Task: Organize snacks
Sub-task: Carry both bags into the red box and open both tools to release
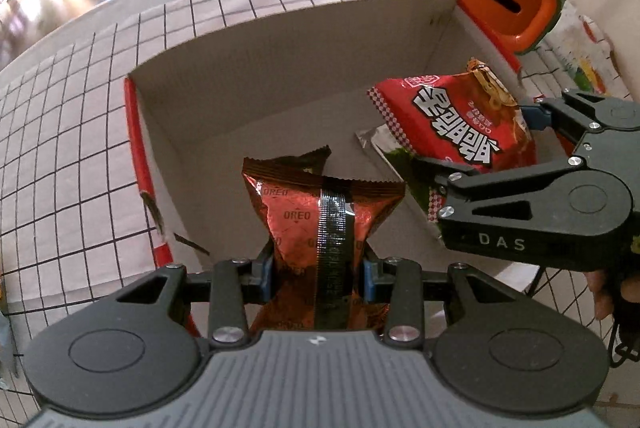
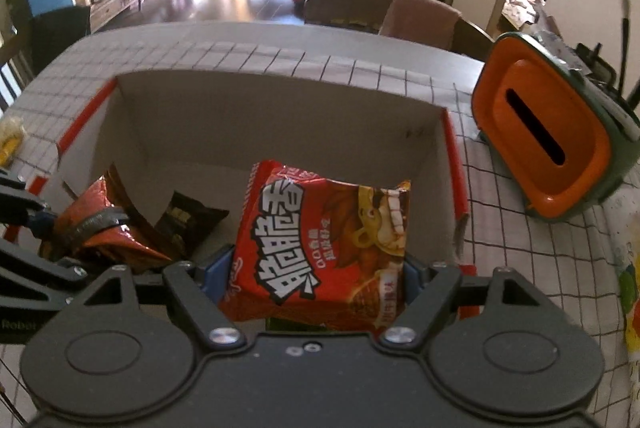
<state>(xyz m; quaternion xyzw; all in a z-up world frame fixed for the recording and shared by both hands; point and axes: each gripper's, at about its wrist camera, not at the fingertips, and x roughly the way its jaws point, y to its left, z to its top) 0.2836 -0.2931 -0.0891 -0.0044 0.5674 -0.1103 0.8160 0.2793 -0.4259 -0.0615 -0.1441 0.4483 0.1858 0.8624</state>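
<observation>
Left gripper (image 1: 319,270): clamped on the Oreo pack (image 1: 320,212), over the cardboard box (image 1: 280,40).
Right gripper (image 2: 318,274): squeezing the red noodle packet (image 2: 320,240) above the box.
Right view only: black packet (image 2: 188,218) inside.

Right gripper (image 2: 318,268) clamping red noodle packet (image 2: 320,240) over cardboard box (image 2: 276,100), dark packet (image 2: 188,218) inside, possibly resting on the floor.
</observation>
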